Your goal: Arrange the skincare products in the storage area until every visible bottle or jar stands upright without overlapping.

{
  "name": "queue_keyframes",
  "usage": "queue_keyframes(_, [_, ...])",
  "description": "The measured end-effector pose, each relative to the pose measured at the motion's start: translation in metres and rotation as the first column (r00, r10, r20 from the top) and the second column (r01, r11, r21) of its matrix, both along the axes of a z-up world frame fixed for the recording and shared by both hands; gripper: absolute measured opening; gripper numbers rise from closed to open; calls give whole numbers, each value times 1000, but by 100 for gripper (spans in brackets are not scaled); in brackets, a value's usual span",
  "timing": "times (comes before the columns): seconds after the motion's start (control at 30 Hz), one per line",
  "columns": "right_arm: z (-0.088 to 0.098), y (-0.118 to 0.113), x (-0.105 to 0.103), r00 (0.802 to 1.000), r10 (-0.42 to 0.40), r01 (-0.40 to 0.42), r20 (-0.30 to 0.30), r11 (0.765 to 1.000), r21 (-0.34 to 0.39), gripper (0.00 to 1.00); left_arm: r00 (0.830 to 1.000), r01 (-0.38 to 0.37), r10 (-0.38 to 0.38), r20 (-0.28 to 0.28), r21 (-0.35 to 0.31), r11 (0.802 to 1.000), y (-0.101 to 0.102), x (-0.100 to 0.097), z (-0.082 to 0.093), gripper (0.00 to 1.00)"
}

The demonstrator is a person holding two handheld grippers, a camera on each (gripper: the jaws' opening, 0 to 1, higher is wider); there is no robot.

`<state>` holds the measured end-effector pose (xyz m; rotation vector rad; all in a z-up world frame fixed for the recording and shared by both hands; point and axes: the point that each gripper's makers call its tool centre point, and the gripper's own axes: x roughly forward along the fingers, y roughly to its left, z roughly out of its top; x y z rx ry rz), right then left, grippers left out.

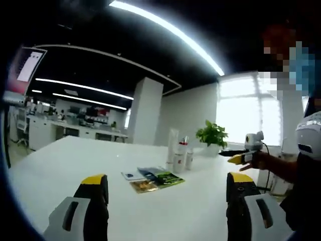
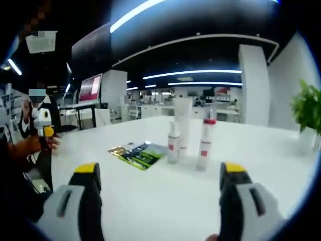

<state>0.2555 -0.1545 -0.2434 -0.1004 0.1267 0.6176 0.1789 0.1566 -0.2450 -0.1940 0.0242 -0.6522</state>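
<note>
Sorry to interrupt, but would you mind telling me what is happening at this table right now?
A person holds a claw in each hand above a white table; the left claw and right claw are both open and empty. A tall white tube, a small white bottle and a red-capped bottle stand upright together, with flat sachets lying beside them. A potted plant sits further back. Nothing is gripped yet.

Right gripper (image 2: 160, 193) jaws wide apart, nothing between them, above the white table (image 2: 150, 201). Ahead, three upright containers clustered: tall white tube (image 2: 183, 125) at back, small white bottle (image 2: 173, 142) just in front of it, red-capped bottle (image 2: 205, 143) beside them. Flat sachets (image 2: 139, 153) lie near, to their left. Left gripper (image 2: 45, 125) at far left, a hand (image 2: 37, 144) holding it. Potted plant (image 2: 307, 113) at right edge.
</note>
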Motion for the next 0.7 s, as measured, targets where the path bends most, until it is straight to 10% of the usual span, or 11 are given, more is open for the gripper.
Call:
queue_keyframes(0.27, [7, 1, -8, 1000, 10, -10, -15, 1000, -20, 100, 998, -19, 16, 55, 54, 998, 1, -13, 22, 100])
queue_keyframes(0.7, [5, -4, -13, 1000, -7, 7, -26, 1000, -21, 100, 1000, -18, 17, 11, 82, 996, -3, -29, 8, 100])
